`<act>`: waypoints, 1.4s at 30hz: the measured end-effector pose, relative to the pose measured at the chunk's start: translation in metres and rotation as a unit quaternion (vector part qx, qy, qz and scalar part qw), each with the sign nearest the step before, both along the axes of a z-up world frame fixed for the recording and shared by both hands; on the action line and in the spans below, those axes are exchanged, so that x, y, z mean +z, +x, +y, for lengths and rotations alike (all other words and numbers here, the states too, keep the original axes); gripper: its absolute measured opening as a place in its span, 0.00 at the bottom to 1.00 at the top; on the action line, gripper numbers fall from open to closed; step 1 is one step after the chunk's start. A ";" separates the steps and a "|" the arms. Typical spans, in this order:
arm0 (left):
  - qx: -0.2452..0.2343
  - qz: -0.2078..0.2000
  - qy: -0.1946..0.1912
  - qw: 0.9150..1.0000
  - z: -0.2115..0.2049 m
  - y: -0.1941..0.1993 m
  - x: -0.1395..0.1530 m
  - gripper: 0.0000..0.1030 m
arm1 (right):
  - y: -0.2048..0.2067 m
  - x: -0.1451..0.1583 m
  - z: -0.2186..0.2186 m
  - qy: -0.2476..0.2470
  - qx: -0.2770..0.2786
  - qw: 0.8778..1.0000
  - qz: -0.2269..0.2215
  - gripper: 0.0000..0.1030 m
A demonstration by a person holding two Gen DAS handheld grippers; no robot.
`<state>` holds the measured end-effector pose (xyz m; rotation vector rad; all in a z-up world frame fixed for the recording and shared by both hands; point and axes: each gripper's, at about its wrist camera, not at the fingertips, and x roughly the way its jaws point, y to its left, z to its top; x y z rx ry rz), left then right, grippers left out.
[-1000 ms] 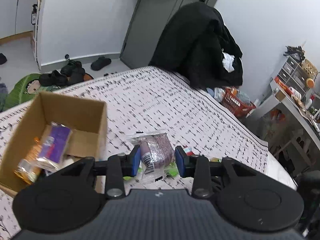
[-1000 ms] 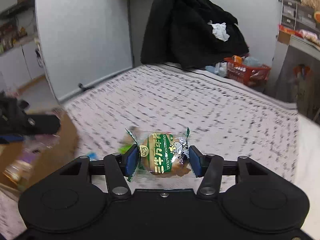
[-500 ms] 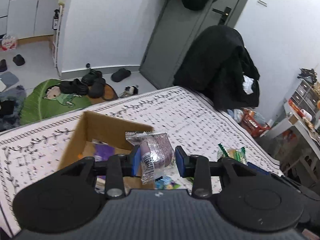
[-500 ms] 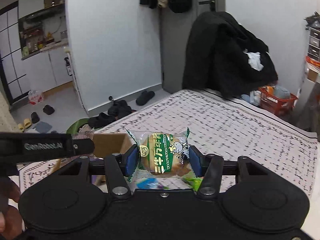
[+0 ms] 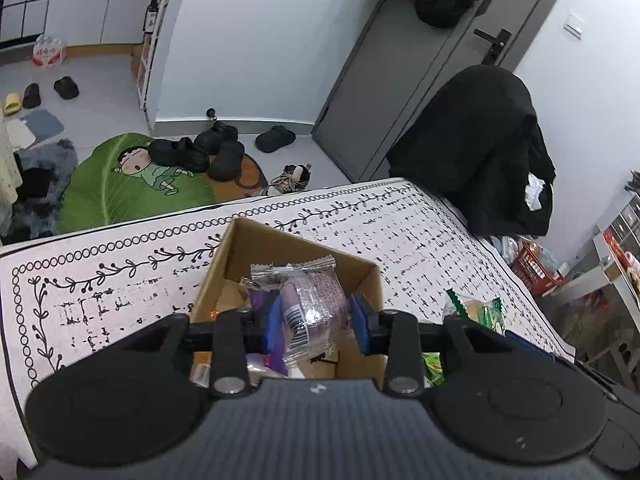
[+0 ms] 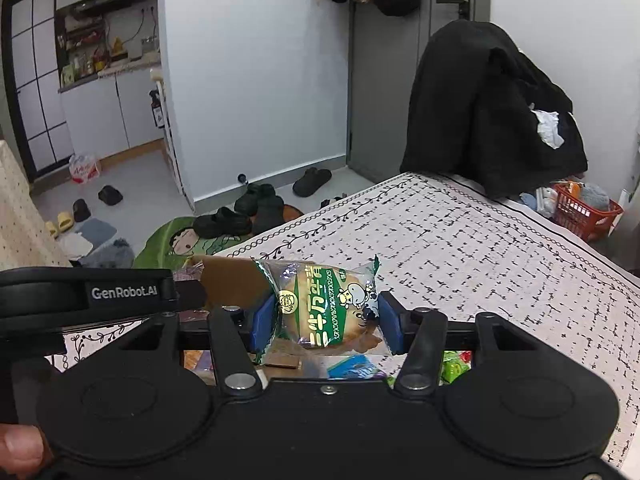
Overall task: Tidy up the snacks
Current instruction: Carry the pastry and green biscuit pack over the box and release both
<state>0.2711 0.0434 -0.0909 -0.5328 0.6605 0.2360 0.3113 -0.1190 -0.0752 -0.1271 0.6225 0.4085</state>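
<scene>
My left gripper (image 5: 316, 316) is shut on a clear-wrapped purple snack pack (image 5: 310, 304) and holds it above the open cardboard box (image 5: 288, 246), which holds several snack packs. My right gripper (image 6: 324, 320) is shut on a green-wrapped bun packet (image 6: 328, 308) and holds it above the box's right side (image 6: 230, 276). The bun packet also shows in the left wrist view (image 5: 476, 312), right of the box. The left gripper's body (image 6: 88, 292) crosses the right wrist view at the left.
The box stands on a white patterned tablecloth (image 5: 420, 232). Loose snack packs (image 6: 454, 364) lie on the cloth right of the box. A chair draped with a black coat (image 5: 480, 148) stands at the far table edge. Shoes and a green mat (image 5: 132, 184) lie on the floor beyond.
Both grippers have swung left with their packs, from over the cloth to above the box. The grips have not changed.
</scene>
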 end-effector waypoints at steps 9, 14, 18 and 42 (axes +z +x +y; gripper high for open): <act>0.017 0.016 -0.035 0.999 0.020 0.009 -0.023 0.35 | 0.007 -0.017 0.014 -0.002 -0.015 1.000 0.022 0.51; 0.030 0.028 -0.051 0.998 0.025 0.009 -0.032 0.37 | 0.010 -0.021 0.020 -0.011 -0.014 1.000 0.024 0.51; 0.027 0.024 -0.058 0.998 0.028 0.008 -0.031 0.38 | 0.013 -0.021 0.020 -0.006 -0.020 0.999 0.028 0.51; 0.065 0.030 -0.049 0.996 0.033 -0.003 -0.023 0.73 | 0.017 -0.013 0.000 0.060 -0.017 0.996 0.068 0.64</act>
